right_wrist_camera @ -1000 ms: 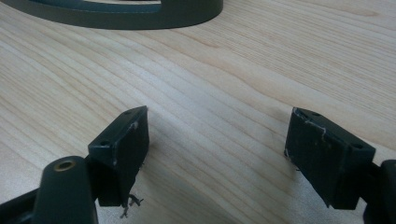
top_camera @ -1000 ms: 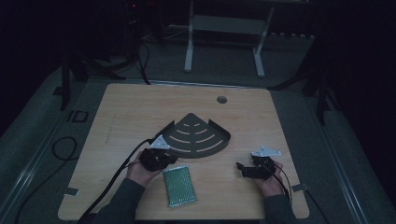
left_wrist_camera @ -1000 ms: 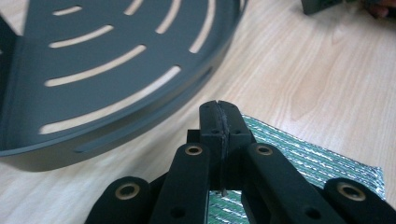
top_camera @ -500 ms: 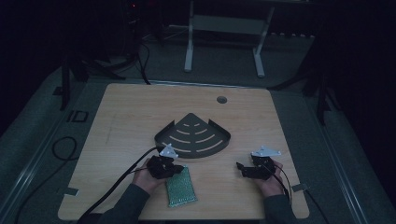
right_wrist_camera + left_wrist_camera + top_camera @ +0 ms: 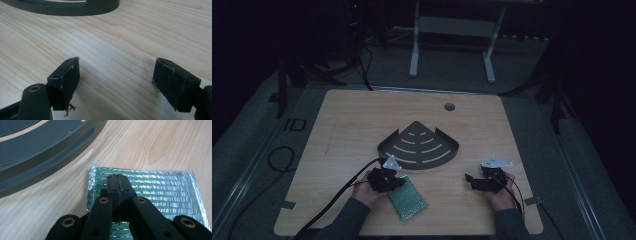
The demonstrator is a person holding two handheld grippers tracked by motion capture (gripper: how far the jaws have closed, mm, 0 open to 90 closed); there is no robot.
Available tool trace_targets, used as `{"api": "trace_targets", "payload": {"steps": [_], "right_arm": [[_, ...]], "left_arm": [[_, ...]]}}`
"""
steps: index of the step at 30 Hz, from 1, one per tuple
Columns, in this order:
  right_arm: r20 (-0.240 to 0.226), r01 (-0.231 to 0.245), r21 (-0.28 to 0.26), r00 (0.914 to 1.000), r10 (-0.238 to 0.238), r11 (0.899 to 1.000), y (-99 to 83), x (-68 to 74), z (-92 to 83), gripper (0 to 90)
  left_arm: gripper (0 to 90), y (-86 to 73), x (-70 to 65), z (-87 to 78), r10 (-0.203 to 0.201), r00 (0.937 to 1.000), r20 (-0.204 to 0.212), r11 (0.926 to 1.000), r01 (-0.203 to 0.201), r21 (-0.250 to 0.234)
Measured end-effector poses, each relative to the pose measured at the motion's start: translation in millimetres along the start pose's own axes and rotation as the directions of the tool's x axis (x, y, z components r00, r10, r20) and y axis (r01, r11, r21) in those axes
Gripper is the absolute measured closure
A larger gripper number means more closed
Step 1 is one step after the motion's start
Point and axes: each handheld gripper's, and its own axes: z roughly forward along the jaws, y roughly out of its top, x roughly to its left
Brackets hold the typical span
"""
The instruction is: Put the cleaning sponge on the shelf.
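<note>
Hovering low over the green-and-silver mesh scouring pad (image 5: 150, 192), the left gripper (image 5: 117, 181) has its jaws pressed together with nothing visibly between them. That pad lies flat on the pale wooden surface (image 5: 352, 120) just below the dark grey quarter-round slotted metal rack (image 5: 418, 146) (its curved rim faces the person). The right gripper (image 5: 116, 75), right of the rack, stands wide and empty.

The high view looks forward and down from above the near edge of the counter (image 5: 362, 125), seeing all of it. Each claw view sits very low and close over the wood. All three share the dark slotted tray (image 5: 418, 145) (image 5: 37, 150) (image 5: 75, 6).
</note>
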Motion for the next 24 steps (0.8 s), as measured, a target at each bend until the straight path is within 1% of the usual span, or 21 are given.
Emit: {"api": "trace_targets", "payload": {"steps": [6, 7, 12, 15, 19, 23, 24], "right_arm": [[0.000, 0.000, 0.000, 1.0000, 0.000, 1.000, 0.0, 0.0, 0.0, 21.0], [0.000, 0.001, 0.001, 1.0000, -0.001, 1.000, 0.0, -0.1, 0.0, 21.0], [0.000, 0.000, 0.001, 1.0000, 0.000, 1.000, 0.0, 0.0, 0.0, 21.0], [0.000, -0.001, 0.000, 1.0000, 0.001, 1.000, 0.0, 0.1, 0.0, 21.0], [0.000, -0.001, 0.001, 1.0000, 0.001, 1.000, 0.0, 0.1, 0.0, 21.0], [0.000, -0.001, 0.000, 1.0000, 0.001, 1.000, 0.0, 0.1, 0.0, 21.0], [0.000, -0.001, 0.000, 1.0000, 0.001, 1.000, 0.0, 0.1, 0.0, 21.0]], "left_arm": [[90.0, -8.7, 4.9, -7.3, -0.018, 0.9997, -0.016, 0.9998, 0.018, 0.001], [90.0, -13.4, 7.4, -11.3, -0.028, 0.9994, -0.022, 0.9996, 0.028, 0.000], [90.0, -17.4, 8.9, -15.1, -0.035, 0.9989, -0.030, 0.9994, 0.035, 0.003], [90.0, -23.0, 11.5, -21.7, -0.038, 0.9984, -0.043, 0.9991, 0.039, 0.020], [90.0, -29.4, 15.2, -29.2, -0.048, 0.9966, -0.067, 0.9982, 0.050, 0.033], [90.0, -37.2, 21.1, -37.5, -0.075, 0.9929, -0.093, 0.9962, 0.079, 0.038], [90.0, -37.2, 21.1, -37.5, -0.075, 0.9929, -0.093, 0.9962, 0.079, 0.038]]}}
